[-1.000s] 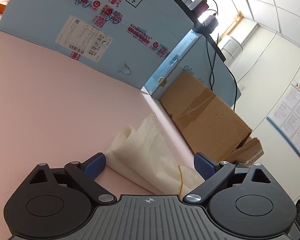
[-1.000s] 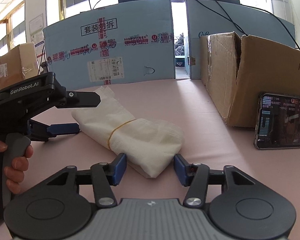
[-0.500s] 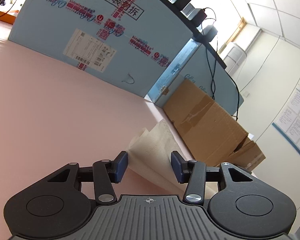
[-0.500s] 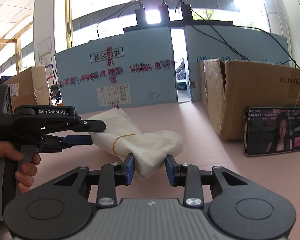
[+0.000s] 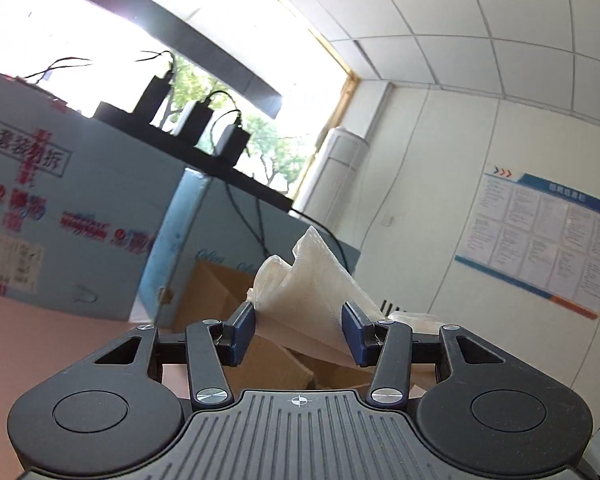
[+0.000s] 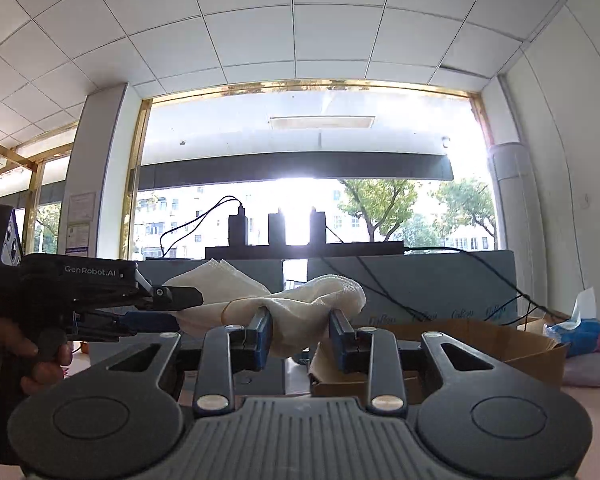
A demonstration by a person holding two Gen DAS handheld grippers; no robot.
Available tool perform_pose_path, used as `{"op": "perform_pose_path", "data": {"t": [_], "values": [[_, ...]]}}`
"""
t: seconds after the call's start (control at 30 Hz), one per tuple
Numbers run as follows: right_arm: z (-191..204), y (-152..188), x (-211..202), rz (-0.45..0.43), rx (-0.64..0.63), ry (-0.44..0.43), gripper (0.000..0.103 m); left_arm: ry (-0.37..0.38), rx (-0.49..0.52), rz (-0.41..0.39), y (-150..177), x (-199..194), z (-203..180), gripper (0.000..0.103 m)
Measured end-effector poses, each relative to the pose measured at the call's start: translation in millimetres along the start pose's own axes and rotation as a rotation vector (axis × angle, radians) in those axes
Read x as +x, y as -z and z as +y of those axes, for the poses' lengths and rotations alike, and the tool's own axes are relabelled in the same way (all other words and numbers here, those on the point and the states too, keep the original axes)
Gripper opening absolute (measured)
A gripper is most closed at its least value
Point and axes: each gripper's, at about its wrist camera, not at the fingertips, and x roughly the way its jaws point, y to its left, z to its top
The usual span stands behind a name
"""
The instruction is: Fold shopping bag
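Open cardboard box (image 6: 480, 344) on pink table (image 5: 40, 320); blue panels (image 5: 80, 216) behind; tissue pack (image 6: 580, 332) right; wall poster (image 5: 540, 236).

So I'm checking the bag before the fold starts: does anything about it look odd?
Yes. The shopping bag is a rumpled bundle cinched by a rubber band, held in the air by the left claw and right claw. It can't be folded flat while banded.

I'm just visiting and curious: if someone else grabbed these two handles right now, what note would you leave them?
Left gripper: shut on one end of the shopping bag.
Right gripper: shut on the other end.
The bag is a rolled white bundle with a rubber band round it, held in the air between both grippers.
Done: picked up.
Left: band off, spread it, fold.
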Motion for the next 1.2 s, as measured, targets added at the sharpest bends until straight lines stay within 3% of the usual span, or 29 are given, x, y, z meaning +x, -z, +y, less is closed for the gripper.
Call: {"op": "perform_pose_path", "data": {"t": [0.13,0.23,0.53,0.63,0.7,0.83,0.93,1.2], "values": [[-43,-1,18,-0.03,0.054,0.066,0.032,0.053,-0.01,0.038,0,55,-7,0.046],[-71,2,41,-0.006,0.082,0.109,0.032,0.059,-0.022,0.075,4,93,-6,0.046],[-135,27,125,0.185,0.133,0.135,0.032,0.003,0.047,0.202,20,155,-1,0.046],[-142,40,134,0.232,0.133,0.16,0.032,-0.015,0.072,0.242,25,174,0,0.047],[-144,46,138,0.246,0.134,0.172,0.034,-0.027,0.086,0.251,28,175,2,0.049],[-144,56,144,0.266,0.123,0.201,0.048,-0.035,0.108,0.244,29,178,2,0.064],[-137,44,135,0.272,0.111,0.215,0.052,-0.036,0.143,0.231,30,172,-2,0.071],[-102,23,116,0.238,0.075,0.192,0.074,-0.048,0.113,0.09,21,123,3,0.099]]}}
